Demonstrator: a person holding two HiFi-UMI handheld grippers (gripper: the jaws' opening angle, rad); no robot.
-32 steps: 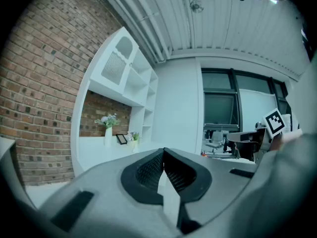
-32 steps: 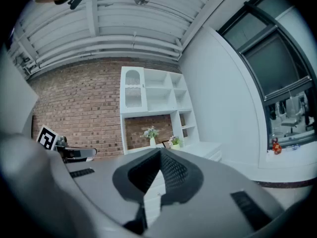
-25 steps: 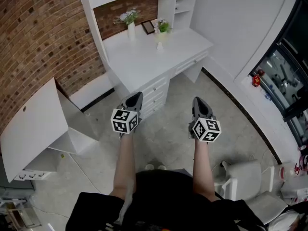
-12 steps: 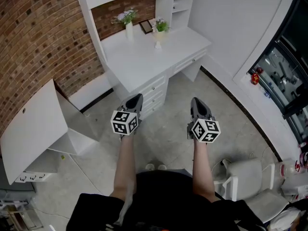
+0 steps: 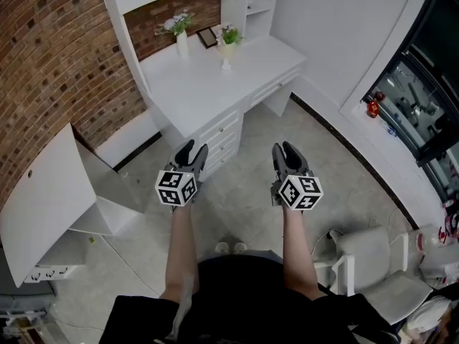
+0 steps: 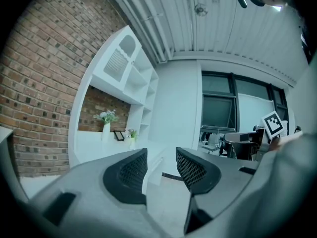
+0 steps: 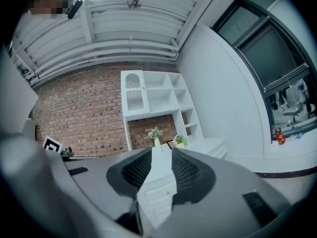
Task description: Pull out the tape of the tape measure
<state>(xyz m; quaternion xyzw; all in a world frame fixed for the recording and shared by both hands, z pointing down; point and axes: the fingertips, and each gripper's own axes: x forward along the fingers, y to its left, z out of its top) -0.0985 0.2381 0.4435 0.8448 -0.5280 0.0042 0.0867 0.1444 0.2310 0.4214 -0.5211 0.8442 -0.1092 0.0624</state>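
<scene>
You cannot find the tape measure in any view, so nothing here tells you where it is.

In the head view your left claw [image 5: 190,150] and right claw [image 5: 285,149] are held up side by side over the floor [image 5: 244,196]. Both point to 12 o'clock, at the white bench [image 5: 208,84]. From up there the jaws are small and dark, so they are hard to read. Your arms are cut off by your dark clothes at 6 o'clock.

The claw views show the jaws much better. In the left gripper view your left claw [image 6: 161,153] has just been opening. Its jaws stand wide apart with nothing between them, only the far floor. In the right gripper view your right claw [image 7: 161,152] has just been opening too. Its gap is narrower and nothing is in it; you only see the bench drawers [image 7: 161,195] far behind.

Both claw views show the ceiling, which the head view does not. The left gripper view catches the right claw's cube [image 6: 274,124] at 3 o'clock. The right gripper view catches the left claw's cube [image 7: 52,144] at 9 o'clock, and the whole tall shelf [image 7: 148,93] over the bench.

Only the head view shows the white cabinet [image 5: 43,192] at 9 o'clock and the white chair [image 5: 369,253] at 4 o'clock. Two vases of flowers [image 5: 178,27] stand at the back of the bench with a picture frame [image 5: 208,38] between them. What is in the frame is too small to tell.
</scene>
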